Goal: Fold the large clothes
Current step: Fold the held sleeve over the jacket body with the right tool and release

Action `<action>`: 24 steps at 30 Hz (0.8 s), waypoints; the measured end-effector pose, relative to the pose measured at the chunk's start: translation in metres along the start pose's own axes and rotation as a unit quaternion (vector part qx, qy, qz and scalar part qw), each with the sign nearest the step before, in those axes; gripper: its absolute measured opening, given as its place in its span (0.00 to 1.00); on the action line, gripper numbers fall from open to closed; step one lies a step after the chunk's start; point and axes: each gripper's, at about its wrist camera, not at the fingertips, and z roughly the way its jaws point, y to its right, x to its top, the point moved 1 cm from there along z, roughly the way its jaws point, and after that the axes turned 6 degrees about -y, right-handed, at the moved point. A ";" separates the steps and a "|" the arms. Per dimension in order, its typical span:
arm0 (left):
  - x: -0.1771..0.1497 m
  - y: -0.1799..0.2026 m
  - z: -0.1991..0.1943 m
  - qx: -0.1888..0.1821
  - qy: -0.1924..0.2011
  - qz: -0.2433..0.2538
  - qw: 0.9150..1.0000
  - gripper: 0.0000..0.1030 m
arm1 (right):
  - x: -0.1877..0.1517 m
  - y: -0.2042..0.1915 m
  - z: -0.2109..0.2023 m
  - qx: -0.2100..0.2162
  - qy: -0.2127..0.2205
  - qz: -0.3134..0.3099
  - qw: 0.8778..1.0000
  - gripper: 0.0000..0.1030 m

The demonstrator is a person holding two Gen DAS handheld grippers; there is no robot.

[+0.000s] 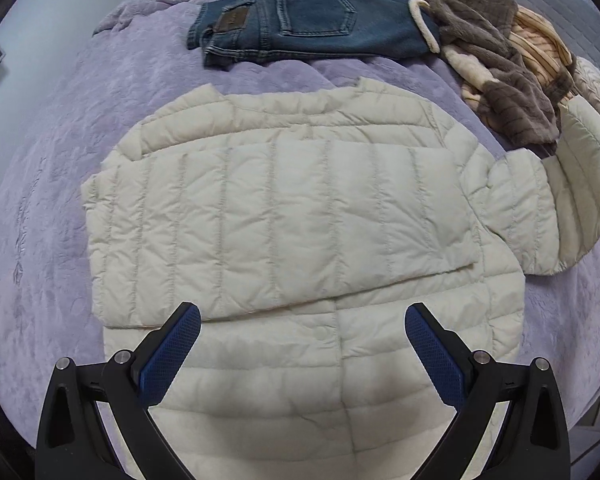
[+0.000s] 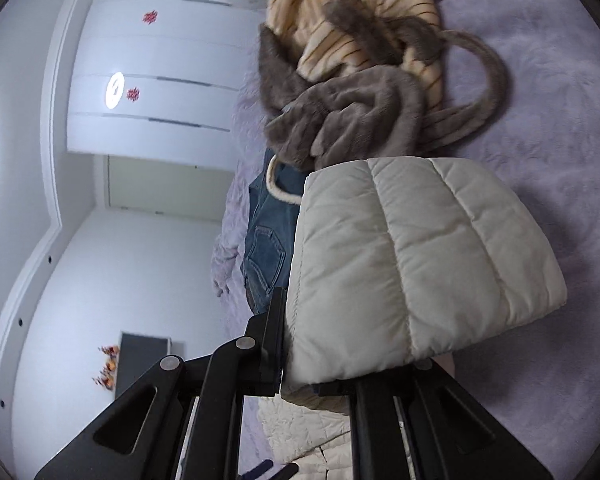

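Observation:
A cream quilted puffer jacket [image 1: 284, 216] lies flat on the purple bedspread [image 1: 52, 208], one sleeve folded across its body. My left gripper [image 1: 302, 320] is open and empty, hovering over the jacket's lower half. The other sleeve [image 1: 580, 184] is lifted at the right. My right gripper [image 2: 300, 360] is shut on that sleeve's cuff [image 2: 412, 264], which drapes over its fingers and hides the tips.
Folded blue jeans [image 1: 300, 24] lie at the far side of the bed. A grey furry garment [image 1: 496, 60] and a striped tan one [image 2: 340, 12] are piled at the far right. A white wardrobe [image 2: 160, 72] stands beyond the bed.

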 end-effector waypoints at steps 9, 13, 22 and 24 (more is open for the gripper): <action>-0.002 -0.083 0.007 0.012 0.020 -0.078 0.997 0.99 | -0.079 -0.096 0.127 -0.069 -0.123 -0.207 0.968 0.11; -0.007 -0.109 0.015 0.009 0.024 -0.101 0.995 0.99 | -0.129 -0.099 0.184 -0.113 -0.184 -0.273 0.937 0.11; -0.001 -0.118 0.039 -0.023 0.038 -0.111 0.993 0.99 | -0.173 -0.058 0.242 -0.204 -0.231 -0.303 0.902 0.12; 0.001 -0.114 0.043 -0.028 0.039 -0.107 0.993 0.99 | -0.173 -0.057 0.242 -0.220 -0.225 -0.302 0.900 0.21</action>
